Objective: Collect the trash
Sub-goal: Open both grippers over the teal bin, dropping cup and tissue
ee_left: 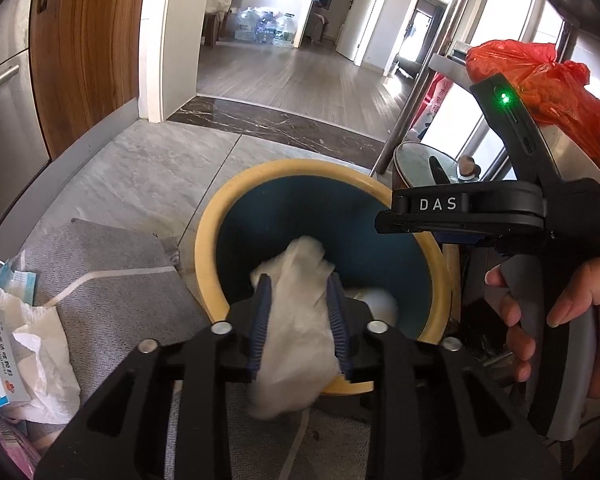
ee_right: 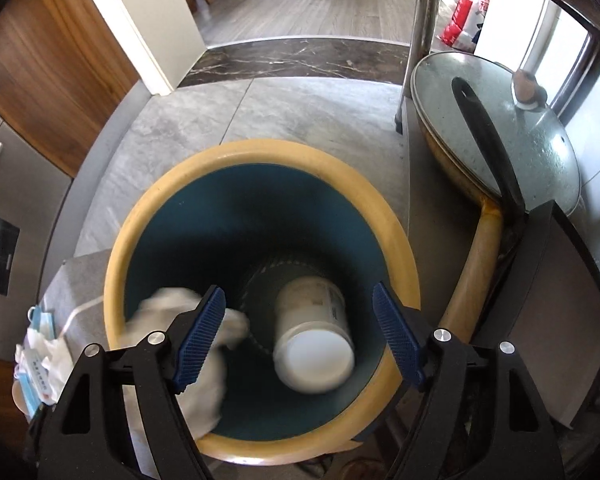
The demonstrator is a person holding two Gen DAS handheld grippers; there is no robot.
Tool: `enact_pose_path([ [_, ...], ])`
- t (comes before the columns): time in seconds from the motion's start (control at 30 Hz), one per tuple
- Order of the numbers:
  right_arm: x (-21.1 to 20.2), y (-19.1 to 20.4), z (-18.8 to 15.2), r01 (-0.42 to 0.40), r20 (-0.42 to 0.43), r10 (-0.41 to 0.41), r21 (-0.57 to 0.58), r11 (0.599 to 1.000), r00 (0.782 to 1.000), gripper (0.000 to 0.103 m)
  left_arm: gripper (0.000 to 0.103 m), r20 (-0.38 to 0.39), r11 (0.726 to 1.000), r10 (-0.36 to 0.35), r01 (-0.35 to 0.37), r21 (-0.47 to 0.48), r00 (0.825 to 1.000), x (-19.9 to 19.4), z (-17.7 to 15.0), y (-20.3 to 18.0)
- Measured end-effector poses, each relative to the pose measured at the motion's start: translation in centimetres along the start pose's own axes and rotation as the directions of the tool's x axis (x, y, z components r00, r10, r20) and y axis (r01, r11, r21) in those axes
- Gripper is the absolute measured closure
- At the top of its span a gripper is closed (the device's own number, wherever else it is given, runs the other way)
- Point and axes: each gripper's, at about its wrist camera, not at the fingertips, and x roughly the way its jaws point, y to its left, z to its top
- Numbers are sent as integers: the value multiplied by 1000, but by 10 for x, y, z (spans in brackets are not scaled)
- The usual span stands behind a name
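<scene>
While the crumpled white tissue (ee_left: 296, 312) sits between the blue pads (ee_left: 260, 320) of my left gripper (ee_left: 298, 320), I see it hanging over the near rim of the trash bin (ee_left: 208, 232), low in the middle of the left wrist frame. Its upper end pokes past the pad tips over the dark blue inside of the bin. The pads flank the tissue closely, but I cannot tell whether they press on it or have let go. From the right wrist view the same tissue shows as a blurred white wad at the lower left of the bin's mouth, partly behind a finger.

My right gripper (ee_right: 300, 332) hangs over the bin with its jaws spread wide and nothing between them. Deep inside the bin a white jar (ee_right: 314, 340) lies on its side, lid toward the camera.

Outward from the bin, a grey mat (ee_left: 112, 272) lies at the left on the tiled floor (ee_left: 148, 168), with a torn white wrapper (ee_left: 40, 360) and a face mask (ee_left: 18, 280) at its left edge. At the right of the right wrist frame a pan with a glass lid (ee_right: 500, 120) rests close beside the bin. A red plastic bag (ee_left: 540, 76) sits in the upper right of the left wrist frame, and a hand (ee_left: 560, 308) grips the other handle at the right edge.
</scene>
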Motion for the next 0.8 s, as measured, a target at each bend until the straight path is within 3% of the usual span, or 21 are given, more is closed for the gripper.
enact_pose_path([
  [0.23,-7,0,2,-12,18,11,15,1000,1000,19,49,22,997,46,-47,60,999,-18,-9,-5],
  [0.47,-27,22,-2,-30,88,34,-48,998,996,11,28,76,991,108,-114,69,991,-56,-20,4],
  [0.8,-66,58,-16,-77,219,107,-144,987,970,8,15,137,963,267,-267,-22,954,-137,-44,44],
])
